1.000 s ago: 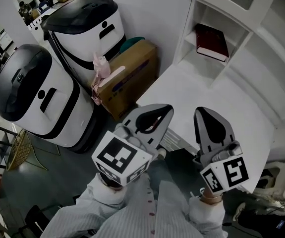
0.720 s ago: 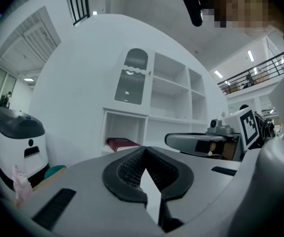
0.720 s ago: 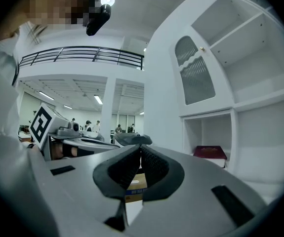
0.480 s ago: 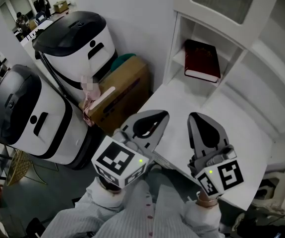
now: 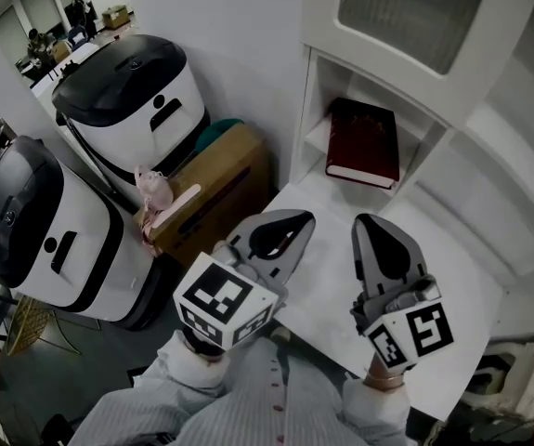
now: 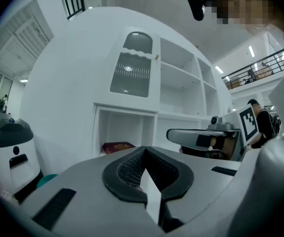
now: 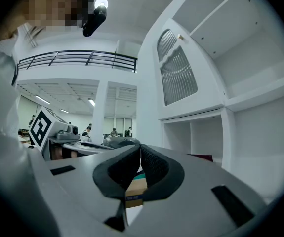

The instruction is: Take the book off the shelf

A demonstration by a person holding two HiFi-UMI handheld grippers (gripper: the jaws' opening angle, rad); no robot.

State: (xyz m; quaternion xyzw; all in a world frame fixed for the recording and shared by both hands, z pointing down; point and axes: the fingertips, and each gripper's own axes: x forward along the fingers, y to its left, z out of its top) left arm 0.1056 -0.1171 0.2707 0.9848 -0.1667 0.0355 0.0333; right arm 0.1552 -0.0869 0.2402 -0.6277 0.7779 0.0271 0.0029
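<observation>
A dark red book lies flat in the lowest left compartment of the white shelf unit. It also shows small and far off as the book in the left gripper view and the book in the right gripper view. My left gripper and right gripper are held side by side above the white counter, well short of the book. Both are shut with nothing between their pads, as the left gripper and right gripper show in their own views.
Two large white-and-black machines stand at the left, with a cardboard box between them and the counter. A cabinet door with a ribbed glass pane hangs above the book's compartment. More shelves run off to the right.
The head view has shifted, so the book and shelf now sit lower and further left in it. Both grippers stay shut and keep their places side by side.
</observation>
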